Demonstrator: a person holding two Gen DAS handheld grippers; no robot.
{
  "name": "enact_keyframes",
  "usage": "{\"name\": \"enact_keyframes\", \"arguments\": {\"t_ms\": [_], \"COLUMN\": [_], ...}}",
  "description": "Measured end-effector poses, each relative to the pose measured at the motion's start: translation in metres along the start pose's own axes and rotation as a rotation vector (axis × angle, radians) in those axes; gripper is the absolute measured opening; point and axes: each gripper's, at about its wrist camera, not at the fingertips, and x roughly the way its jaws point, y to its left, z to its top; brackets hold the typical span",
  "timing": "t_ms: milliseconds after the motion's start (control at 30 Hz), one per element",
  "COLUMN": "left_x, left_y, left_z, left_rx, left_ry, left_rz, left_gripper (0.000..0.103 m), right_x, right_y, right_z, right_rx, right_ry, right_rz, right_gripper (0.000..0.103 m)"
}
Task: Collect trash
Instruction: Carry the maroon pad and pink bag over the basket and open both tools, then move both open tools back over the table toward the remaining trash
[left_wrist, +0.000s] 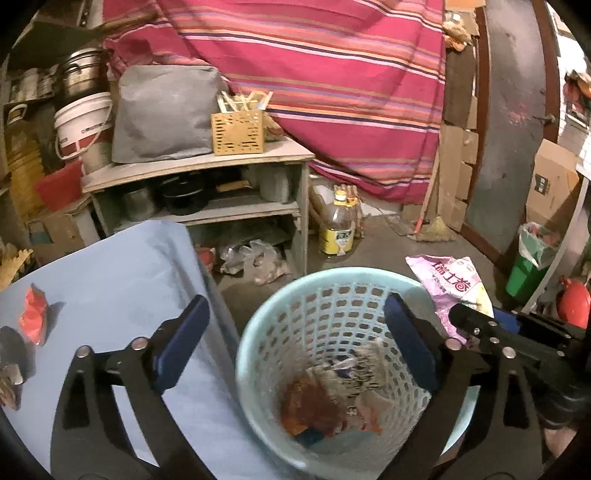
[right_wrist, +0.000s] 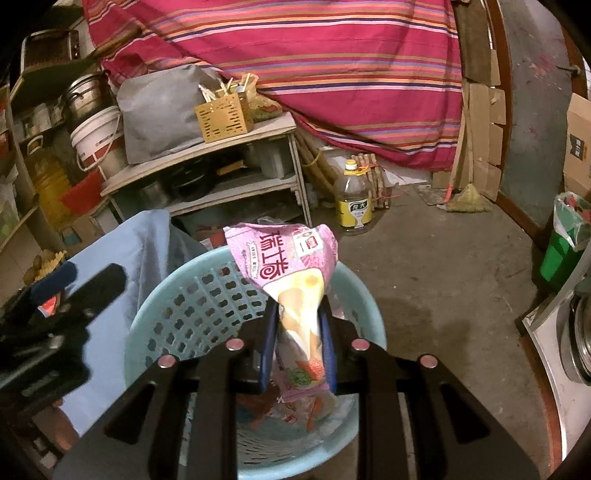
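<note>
Here, the right tool (right_wrist: 299, 347) pinched a pink snack wrapper (right_wrist: 291, 280) by its lower half, holding it above a pale blue perforated wastebasket (right_wrist: 192, 295) with litter already inside. The wrapper looked light, crinkly and slippery, best gripped on its bunched middle. The left tool (left_wrist: 295, 343) hung spread and empty over the basket. At nine o'clock, a red wrapper (left_wrist: 34, 314) lay on the blue-covered desk (left_wrist: 110, 266). Beyond were cluttered shelves (left_wrist: 207, 173), a concrete floor (right_wrist: 443, 266) and striped cloth (left_wrist: 332, 81).

Striped red cloth (left_wrist: 332, 85) at twelve o'clock; wooden shelf (left_wrist: 207, 166) at ten, bearing grey bag (left_wrist: 162, 114) and slotted box (left_wrist: 238, 133); oil bottle (left_wrist: 338, 229) centre.
</note>
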Motion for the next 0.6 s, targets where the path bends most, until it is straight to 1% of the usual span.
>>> {"name": "enact_keyframes", "arguments": {"t_ms": [33, 100, 133, 167, 233, 333, 467, 600], "left_x": [-0.002, -0.011, -0.013, -0.017, -0.024, -0.038, -0.055, -0.075], "left_y": [0.005, 0.022, 0.028, 0.036, 0.053, 0.081, 0.122, 0.173], "left_z": [0.0, -0.001, -0.001, -0.001, -0.002, -0.007, -0.016, -0.035], "left_rx": [-0.005, -0.027, -0.033, -0.04, -0.05, -0.068, -0.105, -0.116], "left_ry": [-0.002, -0.004, -0.005, -0.005, -0.005, -0.004, -0.001, 0.006], "left_rz": [0.006, 0.024, 0.03, 0.04, 0.068, 0.106, 0.15, 0.234], "left_gripper": [0.097, 0.098, 0.098, 0.098, 0.098, 0.098, 0.098, 0.098], "right_x": [0.001, 0.003, 0.005, 0.006, 0.007, 0.006, 0.0, -0.003], "right_y": [0.001, 0.008, 0.011, 0.016, 0.022, 0.031, 0.045, 0.067], "right_z": [0.0, 0.001, 0.001, 0.001, 0.001, 0.002, 0.0, -0.003], "right_rx": [-0.005, -0.016, -0.023, -0.028, -0.032, -0.033, -0.042, -0.072], "right_ry": [0.002, 0.008, 0.012, 0.017, 0.012, 0.013, -0.001, -0.016], "right_rz": [0.001, 0.006, 0.008, 0.0, -0.02, -0.02, -0.036, -0.06], "right_gripper": [0.022, 0.024, 0.027, 0.044, 0.068, 0.069, 0.083, 0.089]}}
